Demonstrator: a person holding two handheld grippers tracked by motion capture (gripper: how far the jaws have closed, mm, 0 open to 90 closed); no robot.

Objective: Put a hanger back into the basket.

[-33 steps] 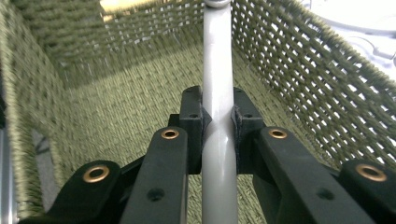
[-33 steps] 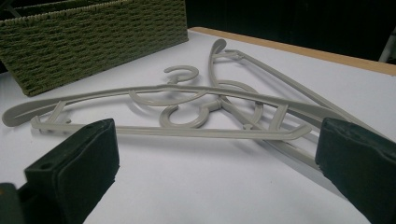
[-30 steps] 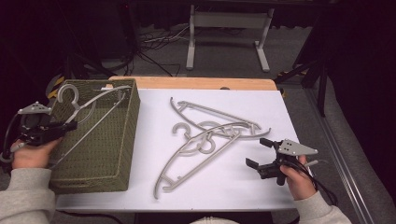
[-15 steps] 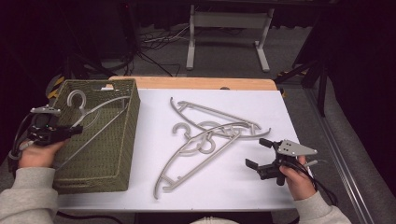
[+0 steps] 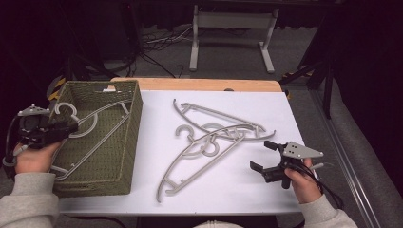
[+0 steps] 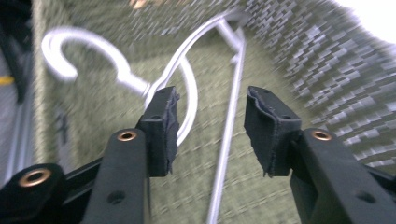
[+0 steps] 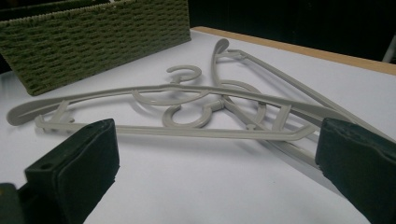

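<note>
**Hangers going into the woven basket**

The white rectangular tabletop (image 5: 247, 190) carries everything, its wooden edge showing at twelve o'clock. At nine o'clock on it sits the olive-green woven rectangular basket (image 5: 128, 142), open-topped and placed within easy reach of the left hand, so it probably serves as the collecting bin.

Inside the basket lies one pale grey plastic coat hanger (image 5: 95, 128), its hook at the basket's ten o'clock corner and its bar running down toward six o'clock; it leans across the floor because it is nearly as long as the basket. Near the tabletop's centre, a loose pile of pale grey plastic hangers (image 5: 214, 137) lies crossed over one another, hooks overlapping, apparently waiting their turn.

The left gripper (image 6: 210, 126) hovers over the basket at its nine o'clock rim, jaws spread apart with the hanger's neck and bar seen between them in the left gripper view; it looks released rather than clamped. The right gripper (image 5: 263, 156) rests at the tabletop's four o'clock, jaws wide and empty, facing the pile, seemingly poised for the next hanger.
</note>
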